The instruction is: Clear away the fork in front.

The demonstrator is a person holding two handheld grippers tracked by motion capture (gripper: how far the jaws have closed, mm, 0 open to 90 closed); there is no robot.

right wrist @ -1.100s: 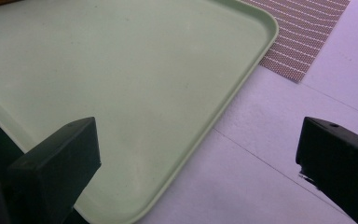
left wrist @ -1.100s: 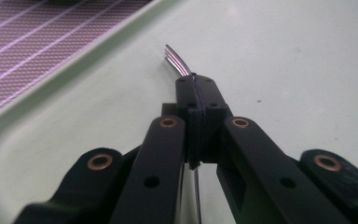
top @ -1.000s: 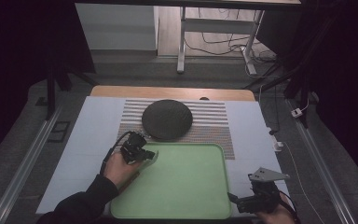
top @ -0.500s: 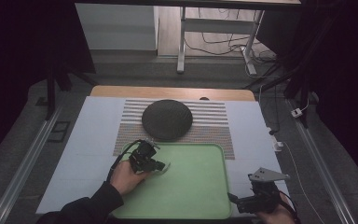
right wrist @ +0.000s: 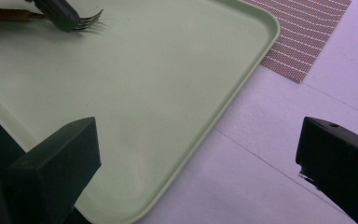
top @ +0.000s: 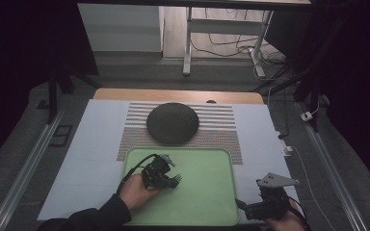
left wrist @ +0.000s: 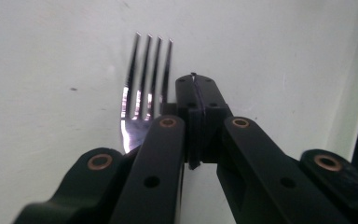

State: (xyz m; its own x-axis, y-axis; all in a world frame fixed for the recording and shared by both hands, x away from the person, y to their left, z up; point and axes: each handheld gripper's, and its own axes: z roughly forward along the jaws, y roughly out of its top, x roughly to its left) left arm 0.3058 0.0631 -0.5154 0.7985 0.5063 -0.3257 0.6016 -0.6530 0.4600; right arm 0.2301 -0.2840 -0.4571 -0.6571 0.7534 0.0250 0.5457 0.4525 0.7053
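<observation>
A metal fork with a brownish handle lies low over the green tray, its tines pointing right. My left gripper is shut on the fork near its neck; in the left gripper view the jaws meet with the tines beside them. From the right gripper view the fork's tines jut out of the left gripper at the tray's far corner. My right gripper rests off the tray's front right corner, jaws wide open and nothing between them.
A round black dish sits on a striped placemat behind the tray. A pale blue cloth covers the table. The tray's rim runs beside the right gripper, with the placemat corner past it.
The left hand has carried the fork rightward from the tray's left edge to over the tray. The right gripper has stayed where it was.
</observation>
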